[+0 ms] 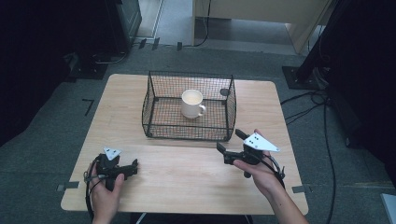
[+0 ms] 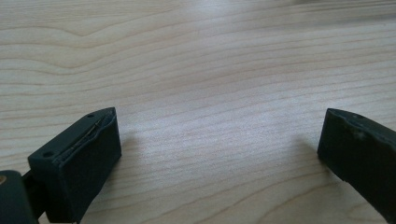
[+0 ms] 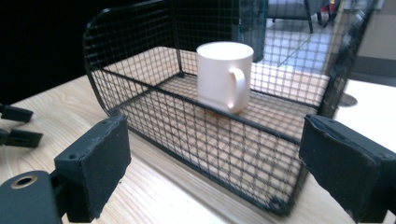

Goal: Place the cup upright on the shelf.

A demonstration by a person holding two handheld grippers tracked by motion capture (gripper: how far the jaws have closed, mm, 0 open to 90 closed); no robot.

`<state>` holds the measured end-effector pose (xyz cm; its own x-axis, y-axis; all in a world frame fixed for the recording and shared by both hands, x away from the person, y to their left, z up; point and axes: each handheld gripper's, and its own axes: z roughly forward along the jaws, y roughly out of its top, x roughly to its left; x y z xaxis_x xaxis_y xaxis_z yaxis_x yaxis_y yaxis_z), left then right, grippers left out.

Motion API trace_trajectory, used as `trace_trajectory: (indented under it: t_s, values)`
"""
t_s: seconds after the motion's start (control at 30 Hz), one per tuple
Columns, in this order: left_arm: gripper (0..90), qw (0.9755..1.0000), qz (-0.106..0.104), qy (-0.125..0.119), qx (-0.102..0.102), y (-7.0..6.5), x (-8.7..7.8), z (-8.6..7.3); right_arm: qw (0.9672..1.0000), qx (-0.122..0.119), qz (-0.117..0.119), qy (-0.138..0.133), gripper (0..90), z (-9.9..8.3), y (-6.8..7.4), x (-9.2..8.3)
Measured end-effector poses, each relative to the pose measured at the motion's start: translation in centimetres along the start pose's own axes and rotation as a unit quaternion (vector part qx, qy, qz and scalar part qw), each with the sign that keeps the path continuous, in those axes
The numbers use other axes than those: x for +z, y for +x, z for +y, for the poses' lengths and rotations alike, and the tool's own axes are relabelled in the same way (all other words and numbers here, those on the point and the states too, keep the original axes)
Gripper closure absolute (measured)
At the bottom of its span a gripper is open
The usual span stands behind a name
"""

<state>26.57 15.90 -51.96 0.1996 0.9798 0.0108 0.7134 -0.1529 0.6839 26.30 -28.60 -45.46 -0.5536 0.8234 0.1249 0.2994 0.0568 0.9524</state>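
A white mug (image 1: pixel 192 103) stands upright inside a black wire basket (image 1: pixel 154 105) at the middle of the wooden table, its handle towards the front right. My right gripper (image 1: pixel 229 141) is held open just off the basket's front right corner. In the right gripper view the mug (image 3: pixel 224 77) shows through the basket's mesh (image 3: pixel 140 100), beyond the wide-apart jaws of the right gripper (image 3: pixel 215 154), which hold nothing. My left gripper (image 1: pixel 134 167) rests low at the table's front left, pointing right. In its own view the left gripper (image 2: pixel 219 135) is open over bare wood.
The light wooden table (image 1: pixel 187 177) has rounded corners and stands on grey carpet. Cables (image 1: pixel 327 140) run over the floor to the right. Dark equipment stands at the back left and a pale cabinet (image 1: pixel 261 14) at the back.
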Motion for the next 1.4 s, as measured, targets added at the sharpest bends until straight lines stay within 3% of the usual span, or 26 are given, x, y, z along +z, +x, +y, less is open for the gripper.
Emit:
trace_trajectory:
  t_s: [0.8,1.3,1.4]
  values:
    - [0.0,1.0,0.0,0.001,0.001,0.0,0.0,0.0,0.9963,0.025,-0.07,0.042,8.9,-6.0,-4.4,-3.6]
    - [0.0,1.0,0.0,0.001,0.001,0.0,0.0,0.0,0.9912,0.042,-0.107,0.065,8.0,-7.9,-6.2,-6.8]
    - [0.0,1.0,0.0,0.0,0.001,0.0,0.0,0.0,0.9886,0.045,-0.117,0.084,7.9,-8.1,-6.7,-7.4]
